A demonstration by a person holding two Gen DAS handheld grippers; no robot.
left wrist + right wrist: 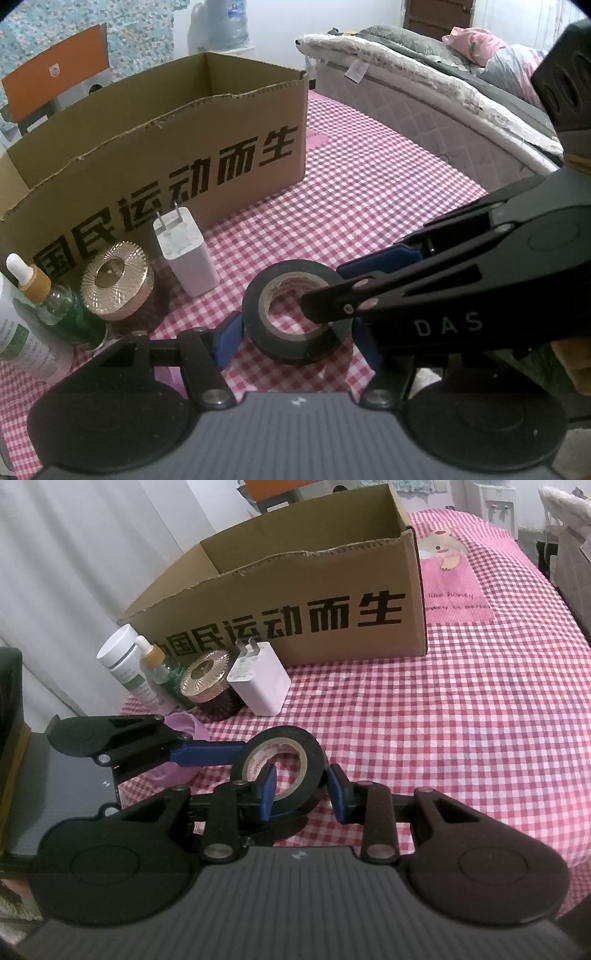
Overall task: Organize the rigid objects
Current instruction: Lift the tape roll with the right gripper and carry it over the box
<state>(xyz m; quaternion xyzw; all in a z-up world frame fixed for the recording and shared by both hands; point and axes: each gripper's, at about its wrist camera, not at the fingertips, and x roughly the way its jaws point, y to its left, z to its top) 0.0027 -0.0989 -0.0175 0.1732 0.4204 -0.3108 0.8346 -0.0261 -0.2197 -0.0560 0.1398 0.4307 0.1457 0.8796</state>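
**Closing in on a tape roll from two sides**

Straddling a roll of black tape [295, 310], the left gripper [295, 332] shows in its own view with blue fingers [227, 341] spread wide, one just beside each flank of the roll and neither clearly pressing it. The roll lies flat on the checked tablecloth [369, 206], its hole facing up, directly ahead between the fingers. The right gripper [332, 286] reaches in from the right, one fingertip dipped into the hole and the other outside the rim. Behind stand a white charger [186, 254], a gold-lidded jar [118, 280] and a dropper bottle [48, 295], close together in front of an open cardboard box [166, 155].

Seen from the right wrist, the right gripper [301, 786] pinches across the near wall of the tape roll [280, 768]: one finger [267, 790] inside the ring, the other against the outer face, partly closed on the wall though firm contact cannot be confirmed. The left gripper [255, 757] comes in from the left, its visible finger touching the roll's side. The right gripper looks better placed to lift. The cardboard box [295, 602] sits beyond, its torn front edge low and its mouth open. To the right, the tablecloth [461, 738] offers free room; the charger [262, 690] and jar [208, 686] crowd the left path.
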